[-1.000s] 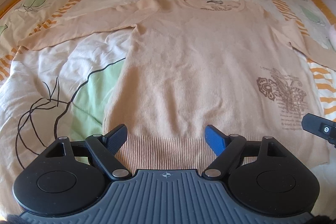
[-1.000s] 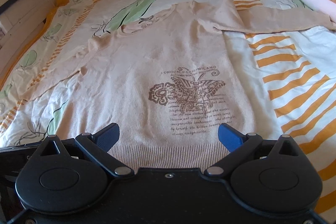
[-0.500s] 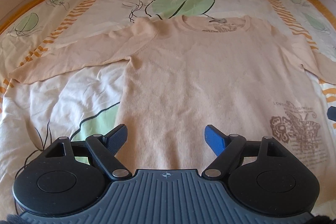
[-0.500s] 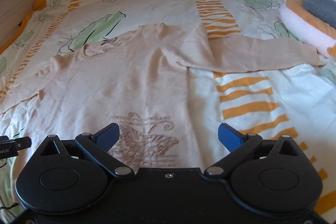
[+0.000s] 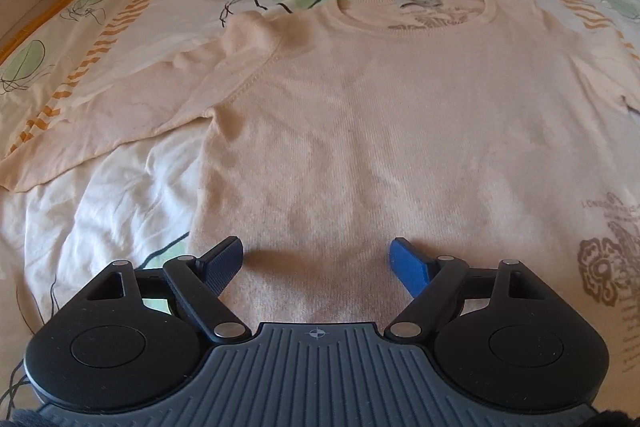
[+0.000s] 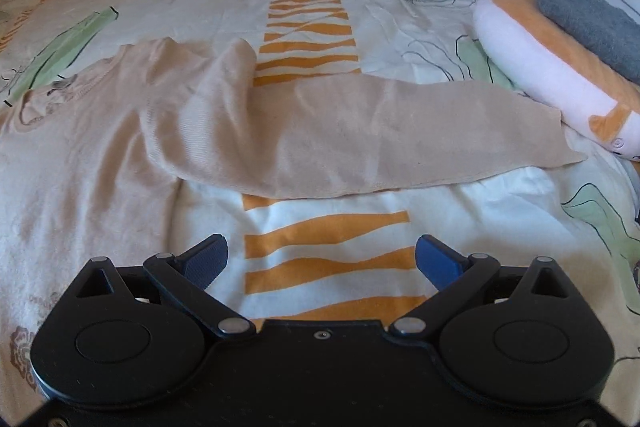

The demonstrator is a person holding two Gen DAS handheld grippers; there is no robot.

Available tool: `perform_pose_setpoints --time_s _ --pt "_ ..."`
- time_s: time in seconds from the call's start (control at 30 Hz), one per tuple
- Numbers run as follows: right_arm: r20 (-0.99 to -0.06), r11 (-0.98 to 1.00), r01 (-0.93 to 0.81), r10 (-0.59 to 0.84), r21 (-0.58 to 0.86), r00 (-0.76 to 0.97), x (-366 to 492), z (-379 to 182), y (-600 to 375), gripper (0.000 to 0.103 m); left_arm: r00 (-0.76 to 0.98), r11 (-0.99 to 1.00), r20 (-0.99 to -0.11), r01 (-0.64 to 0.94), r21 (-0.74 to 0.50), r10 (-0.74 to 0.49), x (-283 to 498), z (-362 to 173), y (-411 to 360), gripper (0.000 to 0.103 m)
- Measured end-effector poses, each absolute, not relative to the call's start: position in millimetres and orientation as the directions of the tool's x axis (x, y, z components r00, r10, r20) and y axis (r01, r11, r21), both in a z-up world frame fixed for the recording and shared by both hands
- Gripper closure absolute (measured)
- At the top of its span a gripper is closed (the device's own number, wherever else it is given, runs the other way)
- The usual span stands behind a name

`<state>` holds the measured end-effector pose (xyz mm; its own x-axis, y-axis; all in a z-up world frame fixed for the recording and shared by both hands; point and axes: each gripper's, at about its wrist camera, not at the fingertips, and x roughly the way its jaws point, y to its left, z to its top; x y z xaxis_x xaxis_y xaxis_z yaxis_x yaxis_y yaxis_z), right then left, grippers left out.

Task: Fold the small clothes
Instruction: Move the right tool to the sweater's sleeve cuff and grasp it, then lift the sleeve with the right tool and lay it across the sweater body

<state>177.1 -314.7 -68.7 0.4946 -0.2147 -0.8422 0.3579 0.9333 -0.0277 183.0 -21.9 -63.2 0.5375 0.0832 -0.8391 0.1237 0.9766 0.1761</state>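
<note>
Both grippers are held wide with nothing between the jaws: the left gripper (image 5: 316, 255) over the sweater (image 5: 400, 131) body, the right gripper (image 6: 322, 255) over bare sheet (image 6: 320, 267) beside it. Sweater lies flat, sleeves (image 6: 380, 135) spread. If a single knit layer is pinched, the fold may drag crooked.

Left hand-held gripper (image 5: 318, 259) and right hand-held gripper (image 6: 322, 257) gape wide, empty.

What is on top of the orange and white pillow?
A folded grey towel lies on top of the pillow. Anything tucked beneath the towel stays hidden, and its far end runs out of view.
</note>
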Motion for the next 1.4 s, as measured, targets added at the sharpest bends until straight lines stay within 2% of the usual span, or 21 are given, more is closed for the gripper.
perform_pose_setpoints --time_s 0.27,0.53,0.83,1.13,1.2,1.23,1.3,1.33,1.37,1.4 --pt "-0.861 0.926 0.375 -0.163 0.034 0.481 173.1 -85.6 -324.6 0.0 0.582 0.98 -0.81 0.109 0.169 0.075 179.4 -70.3 -18.8 0.018" --pt "-0.848 0.921 0.381 -0.139 0.078 0.512 176.1 -85.9 -335.0 0.0 0.619 0.991 -0.784 0.064 0.119 0.054 179.1 -81.5 -6.0 0.0" --pt "-0.789 0.783 0.548 -0.126 0.293 0.602 166.9 -74.7 -385.8 0.001 0.648 0.989 -0.759 0.07 0.132 0.056 173.7 -86.6 -8.0 0.0" --pt "-0.745 0.701 0.62 -0.189 0.354 0.64 184.0 -75.3 -425.2 0.002 0.65 0.989 -0.758 0.071 0.129 0.053 173.3 -86.2 -8.0 0.0" --pt "-0.739 0.694 0.629 -0.207 0.351 0.641 189.8 -76.0 -430.0 0.005 0.651 0.989 -0.757 0.072 0.128 0.051 173.2 -85.9 -7.9 0.0" --pt "-0.736 0.698 0.629 -0.217 0.342 0.641 193.2 -76.0 -431.6 0.011 0.652 0.989 -0.757 0.072 0.126 0.049 173.3 -85.7 -7.5 0.0" --pt "-0.736 0.71 0.621 -0.216 0.332 0.641 199.6 -76.6 -434.1 0.041 0.651 0.99 -0.757 0.074 0.122 0.045 173.8 -85.6 -6.9 0.0" --pt "-0.737 0.71 0.617 -0.206 0.34 0.644 202.3 -76.8 -436.2 0.072 0.651 0.99 -0.758 0.075 0.119 0.042 174.1 -85.5 -6.5 0.0" --pt "-0.734 0.705 0.614 -0.195 0.356 0.65 203.9 -75.4 -437.8 0.087 0.65 0.99 -0.759 0.077 0.116 0.038 174.4 -85.7 -5.9 0.0" --pt "-0.73 0.705 0.615 -0.203 0.354 0.653 205.8 -70.4 -436.7 0.087 0.65 0.991 -0.759 0.079 0.111 0.034 174.7 -85.5 -5.0 0.0"
